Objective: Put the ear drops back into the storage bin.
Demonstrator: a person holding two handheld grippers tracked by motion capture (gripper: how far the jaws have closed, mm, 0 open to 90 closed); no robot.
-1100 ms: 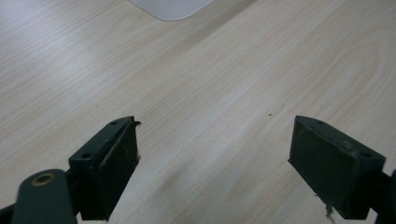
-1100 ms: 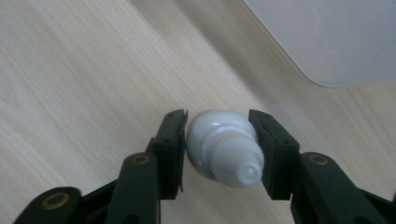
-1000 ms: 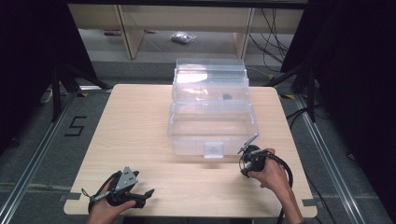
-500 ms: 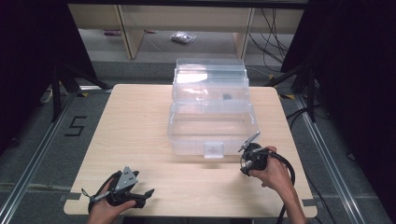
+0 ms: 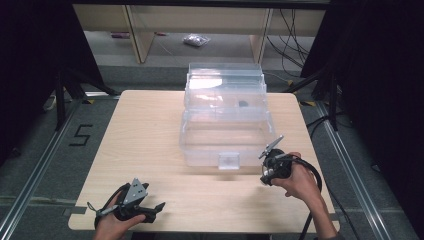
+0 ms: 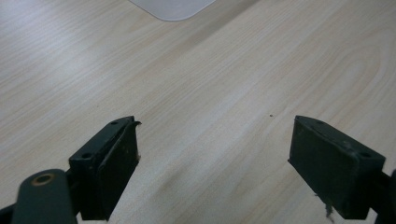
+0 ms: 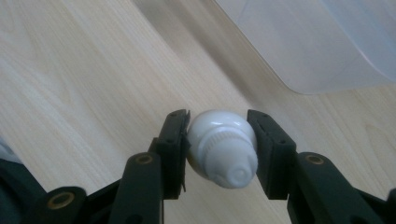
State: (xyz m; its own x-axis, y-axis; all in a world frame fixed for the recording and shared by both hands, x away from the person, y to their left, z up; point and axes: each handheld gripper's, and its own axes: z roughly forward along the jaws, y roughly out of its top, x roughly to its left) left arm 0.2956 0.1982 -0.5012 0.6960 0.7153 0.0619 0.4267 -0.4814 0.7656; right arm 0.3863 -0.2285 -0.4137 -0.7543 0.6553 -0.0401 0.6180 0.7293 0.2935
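Two tongs | right tongs (image 7: 219,135) clamp white bulb (image 7: 223,147) | left tongs (image 6: 215,168) apart

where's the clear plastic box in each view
High view: clear plastic box at table centre, lid open, beyond both grippers.
Left gripper view: a rounded corner at the top edge.
Right gripper view: a corner at upper right, behind the white bulb.
Shared landmark: the light wooden table.

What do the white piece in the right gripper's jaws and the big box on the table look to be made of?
The white piece looks like glossy moulded plastic or glazed ceramic: smooth highlights, a ribbed band; which one, I cannot tell. The box seems clear rigid plastic: the tabletop shows through its walls, which carry soft glare.
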